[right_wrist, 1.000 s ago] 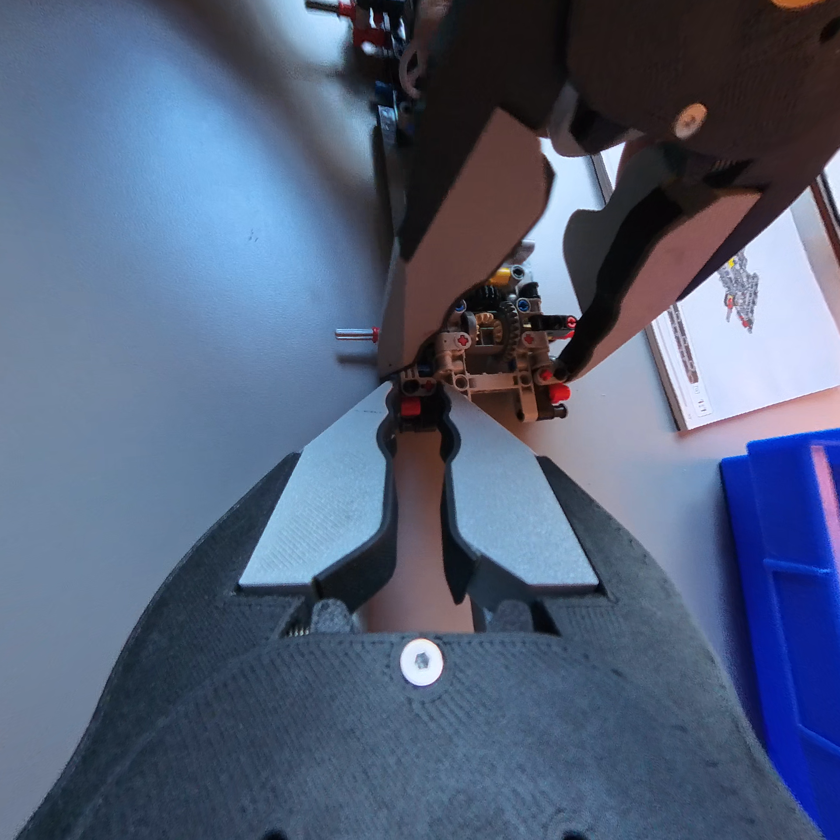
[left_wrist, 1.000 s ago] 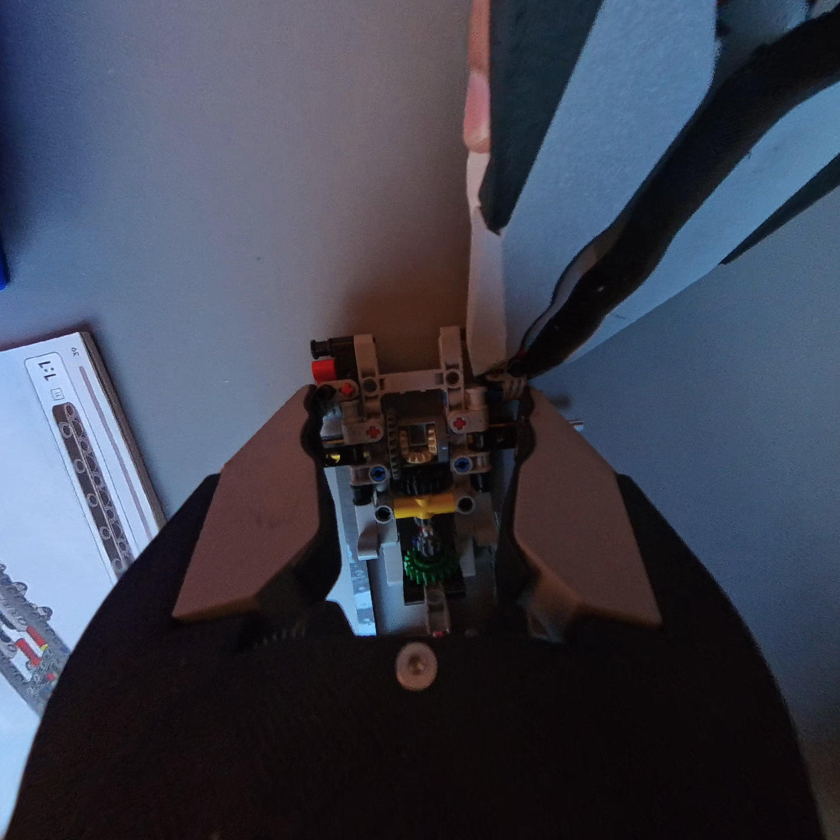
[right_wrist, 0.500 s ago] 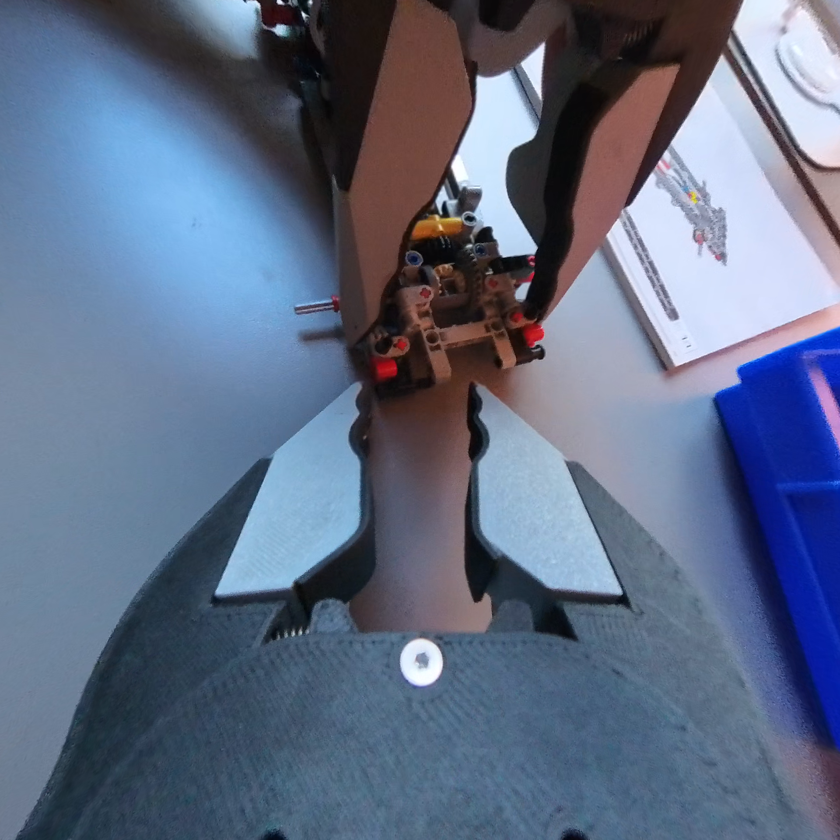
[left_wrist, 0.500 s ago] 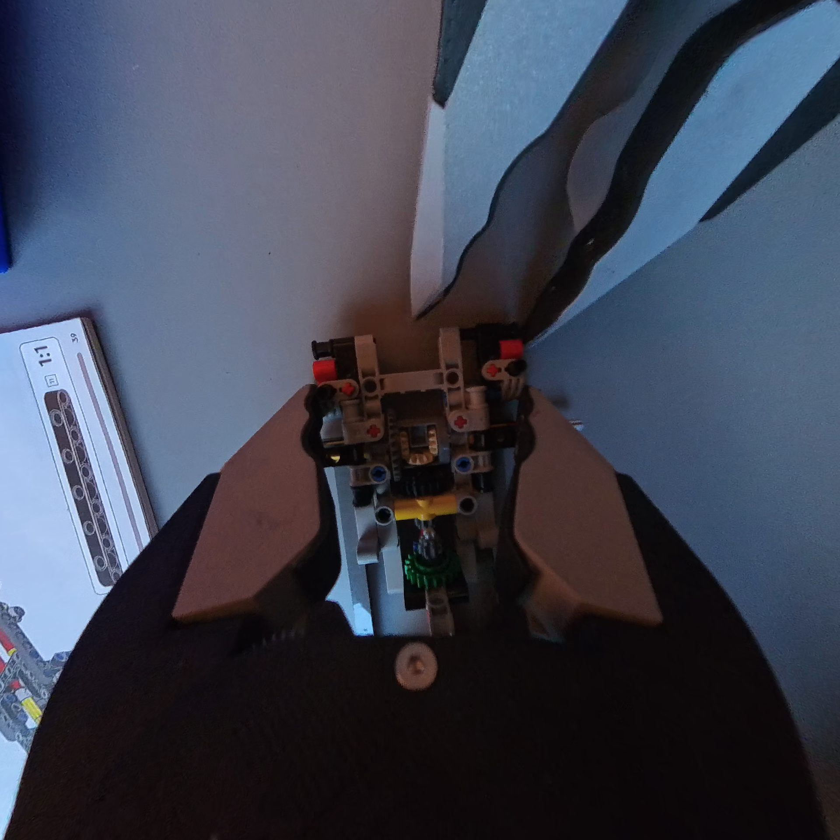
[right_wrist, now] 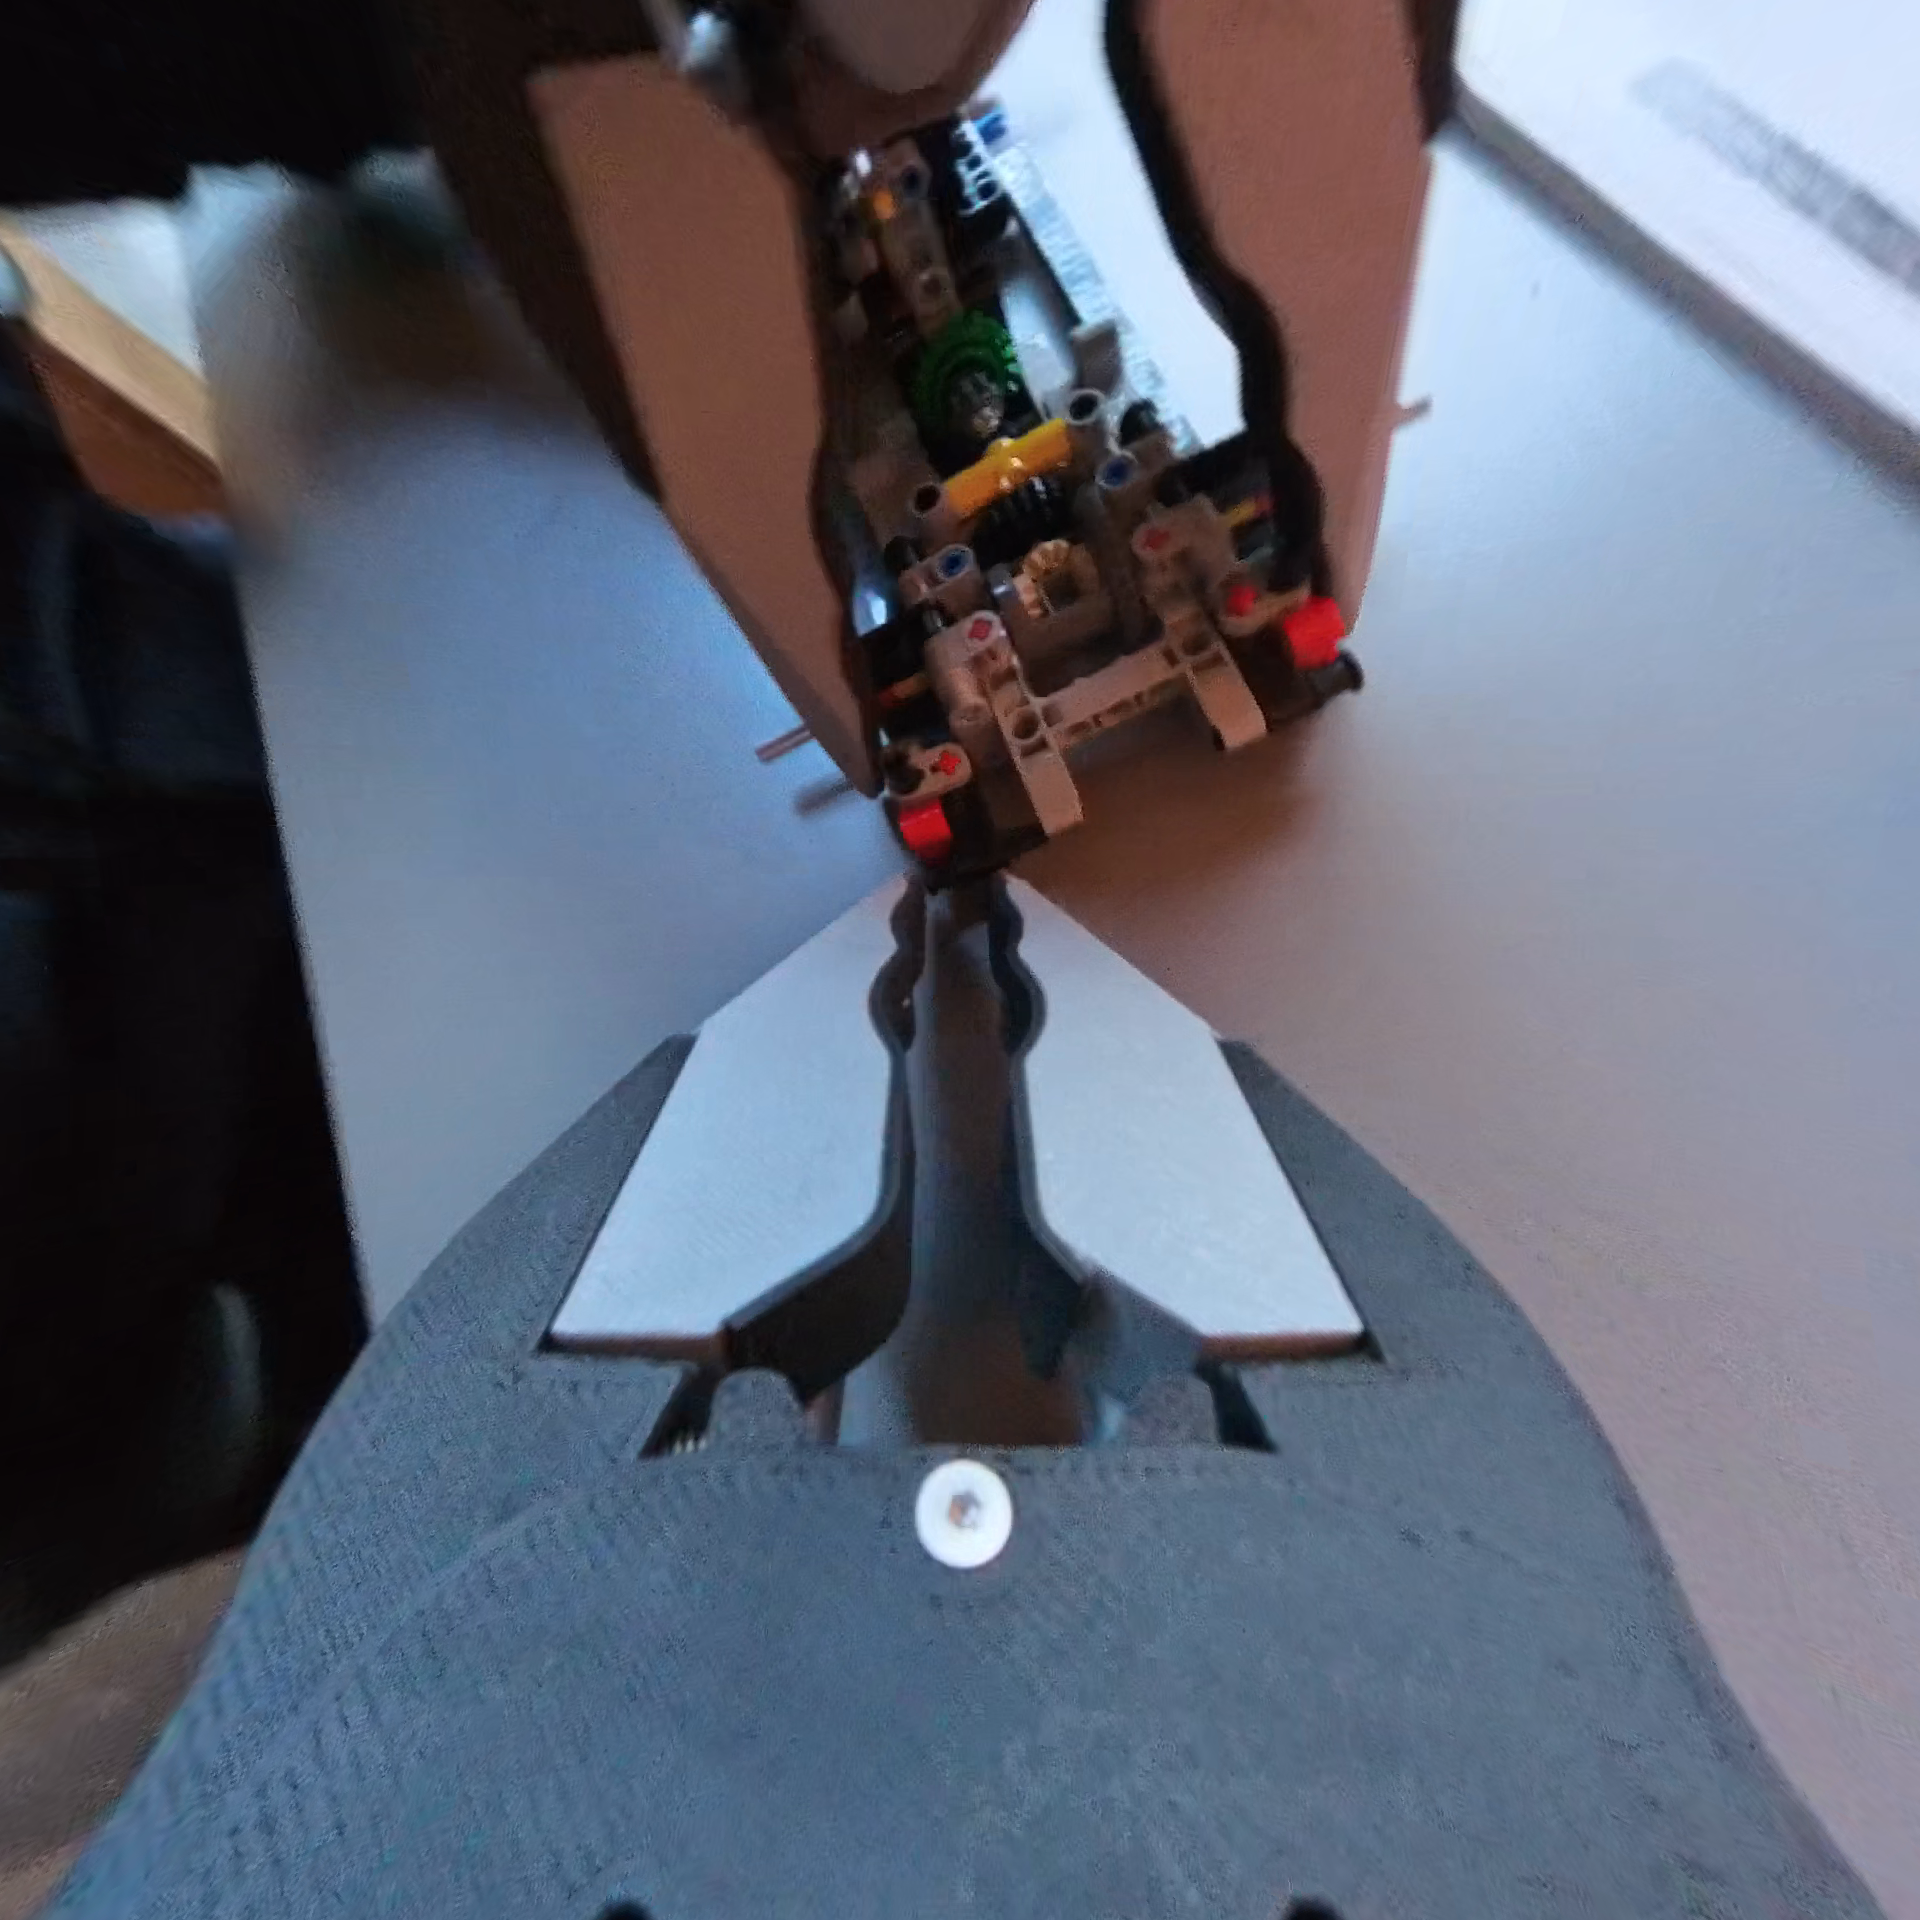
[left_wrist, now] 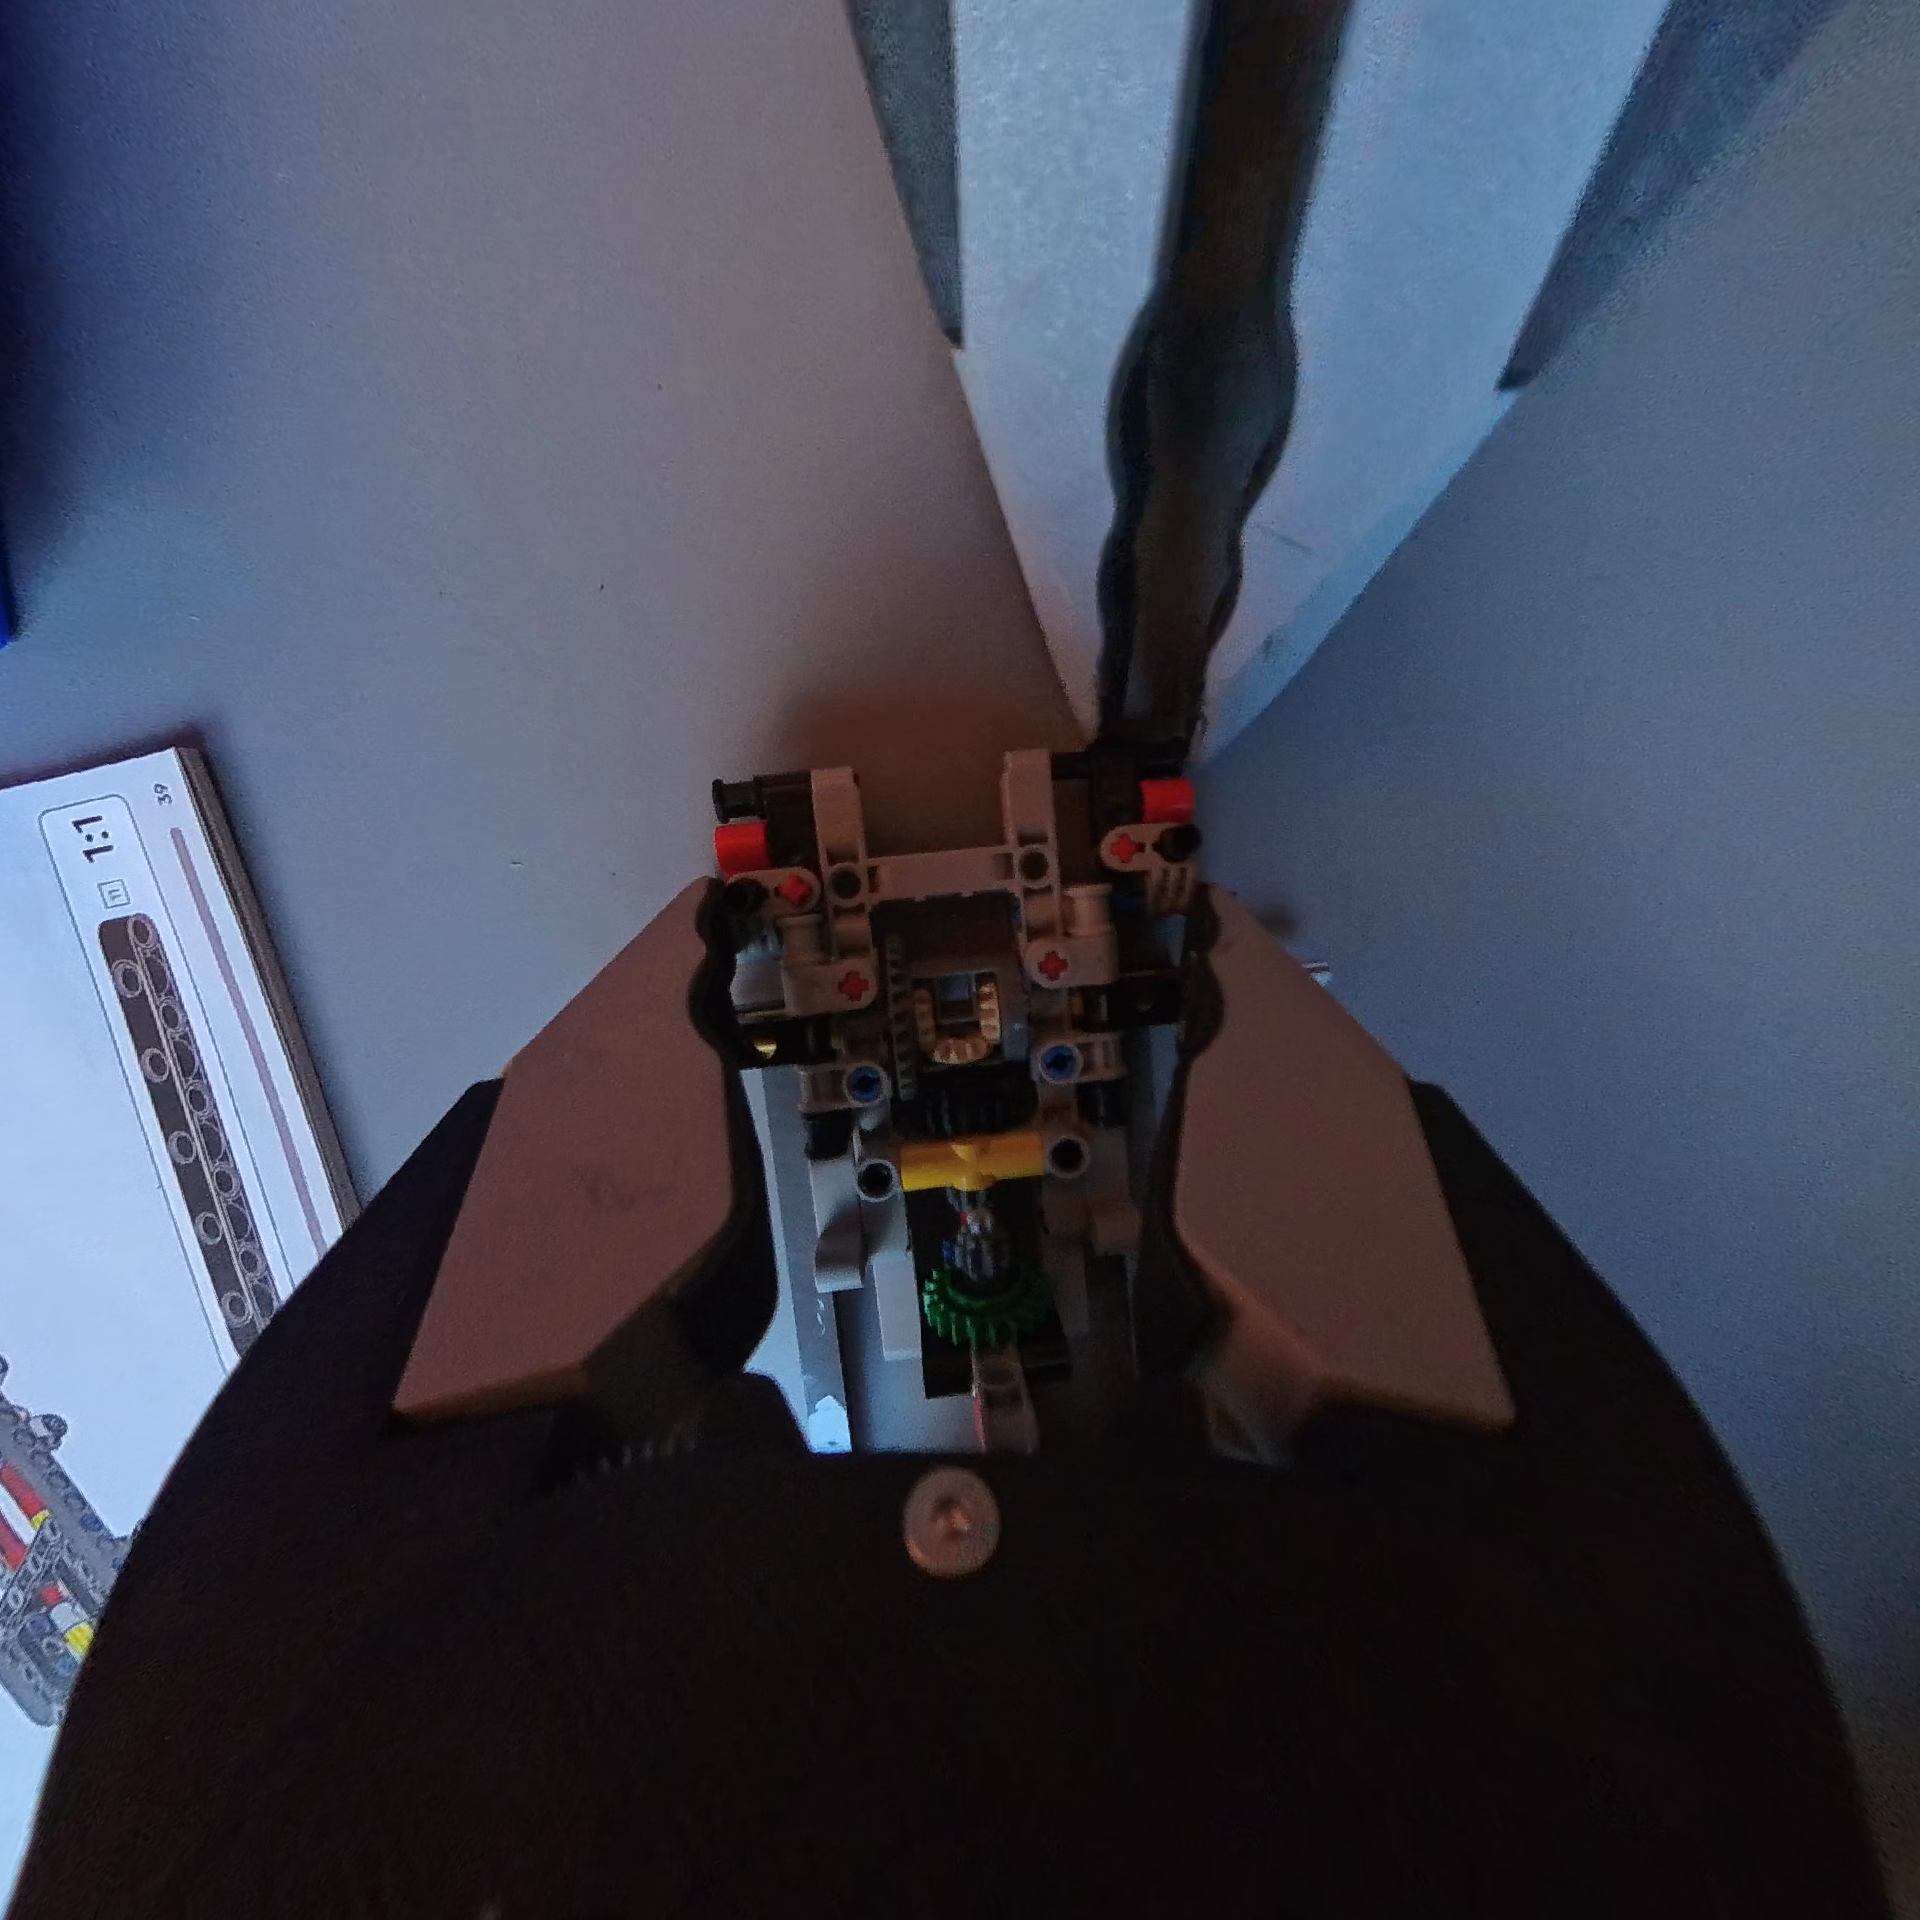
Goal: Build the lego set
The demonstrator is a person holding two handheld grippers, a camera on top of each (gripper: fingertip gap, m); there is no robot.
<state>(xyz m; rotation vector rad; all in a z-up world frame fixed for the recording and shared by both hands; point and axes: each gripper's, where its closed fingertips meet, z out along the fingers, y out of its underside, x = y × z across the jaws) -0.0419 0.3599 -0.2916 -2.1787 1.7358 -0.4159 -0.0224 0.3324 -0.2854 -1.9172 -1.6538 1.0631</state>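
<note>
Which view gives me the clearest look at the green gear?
The left wrist view: the green gear sits sharp between the left gripper's fingers. The right wrist view shows it farther off and blurred.

left gripper (left_wrist: pixel 956 987) fingers spread wide — right gripper (right_wrist: pixel 956 894) fingers nearly together.

The right gripper (right_wrist: pixel 961 894), whose fingers stood spread apart just off the brick model (left_wrist: pixel 961 997) half a second ago, has narrowed them onto the model's black front corner.
</note>
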